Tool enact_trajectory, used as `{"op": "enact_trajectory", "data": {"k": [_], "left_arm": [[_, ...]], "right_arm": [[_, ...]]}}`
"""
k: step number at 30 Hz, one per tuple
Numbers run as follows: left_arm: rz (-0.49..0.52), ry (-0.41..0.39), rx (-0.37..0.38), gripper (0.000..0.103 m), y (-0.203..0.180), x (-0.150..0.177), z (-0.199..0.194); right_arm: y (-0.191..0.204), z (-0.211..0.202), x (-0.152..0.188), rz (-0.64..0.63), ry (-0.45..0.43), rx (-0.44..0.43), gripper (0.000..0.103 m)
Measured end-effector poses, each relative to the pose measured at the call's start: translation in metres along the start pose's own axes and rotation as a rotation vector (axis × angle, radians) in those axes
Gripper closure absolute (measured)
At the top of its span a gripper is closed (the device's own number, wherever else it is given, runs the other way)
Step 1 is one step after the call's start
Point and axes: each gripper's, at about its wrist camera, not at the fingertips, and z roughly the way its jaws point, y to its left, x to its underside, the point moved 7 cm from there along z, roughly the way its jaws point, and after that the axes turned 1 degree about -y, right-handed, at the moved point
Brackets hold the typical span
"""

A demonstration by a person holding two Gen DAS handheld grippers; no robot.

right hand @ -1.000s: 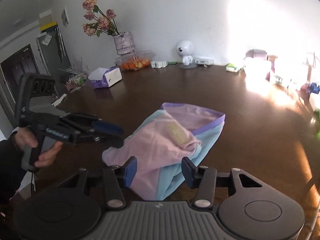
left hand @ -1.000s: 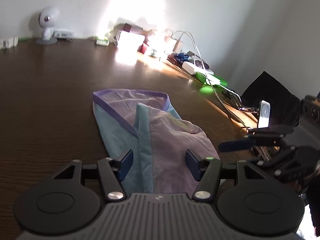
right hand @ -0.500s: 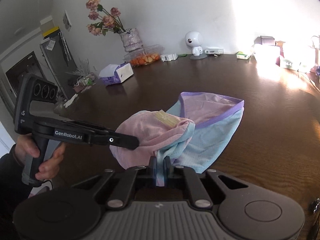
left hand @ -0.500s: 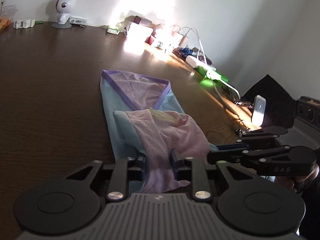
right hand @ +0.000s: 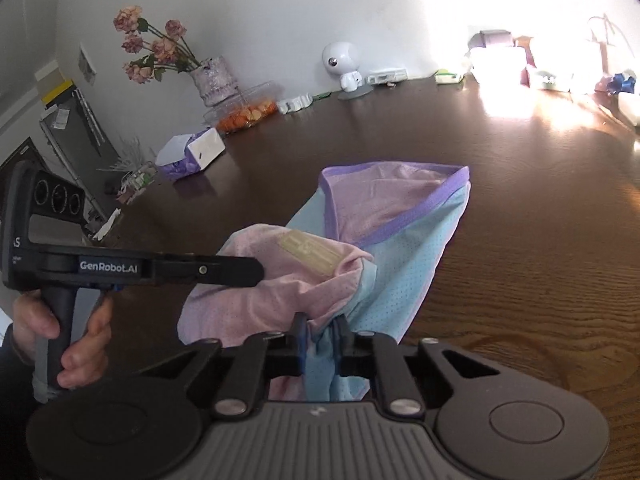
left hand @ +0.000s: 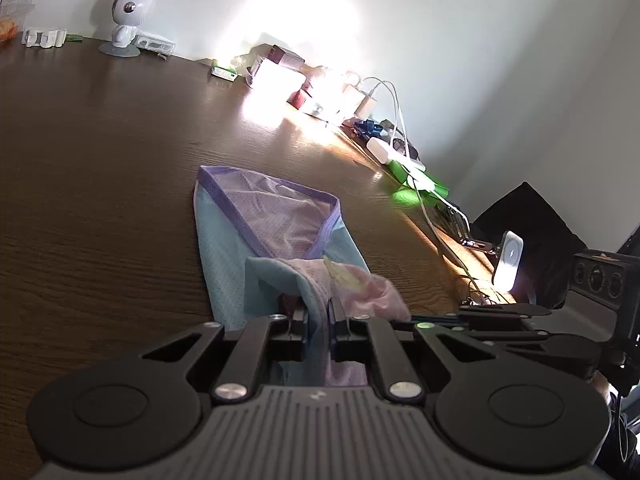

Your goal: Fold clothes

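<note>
White lettering "GenRobot.AI" stands on the black side of the left hand-held gripper (right hand: 256, 270); nothing else is legible.

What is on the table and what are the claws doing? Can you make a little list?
garment: pink, blue and purple cloth, near end lifted off the table
left claw: closing, cloth pinched between its fingers
right claw: closing, cloth pinched between its fingers
far edge: flowers, tissue box, white toy robot
</note>
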Motion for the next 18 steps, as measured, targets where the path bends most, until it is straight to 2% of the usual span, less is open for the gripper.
{"op": "enact_trajectory", "data": {"k": [3, 4, 6, 7, 9, 12, 14, 15, 18], "left_arm": [[0.008, 0.043, -0.090, 0.094, 0.009, 0.006, 0.012], [-0.001, 0.054, -0.100, 0.089, 0.014, 0.008, 0.014], [0.002, 0.035, -0.103, 0.079, 0.017, 0.009, 0.012], [0.023, 0.022, -0.093, 0.070, 0.014, 0.008, 0.008], [0.062, 0.004, -0.075, 0.063, 0.006, 0.005, 0.005], [0.084, 0.013, -0.068, 0.064, -0.001, 0.002, 0.012], [0.076, 0.031, -0.082, 0.073, 0.000, 0.002, 0.022], [0.071, 0.040, -0.094, 0.079, 0.001, 0.002, 0.027], [0.050, 0.039, -0.108, 0.081, 0.004, 0.005, 0.029]], "right_arm": [[0.000, -0.025, -0.002, -0.014, -0.070, 0.043, 0.097], [-0.001, -0.029, 0.002, -0.015, -0.070, 0.052, 0.092], [0.000, -0.029, 0.013, -0.031, -0.048, 0.036, 0.089], [0.000, -0.028, 0.017, -0.033, -0.040, 0.031, 0.087], [-0.003, -0.028, 0.020, -0.019, -0.050, 0.044, 0.087], [-0.006, -0.025, 0.015, -0.008, -0.074, 0.041, 0.087], [-0.001, -0.016, 0.014, -0.033, -0.046, 0.018, 0.090], [0.000, -0.012, 0.017, -0.040, -0.035, 0.040, 0.100], [-0.001, -0.025, 0.023, 0.024, -0.067, 0.110, 0.102]]}}
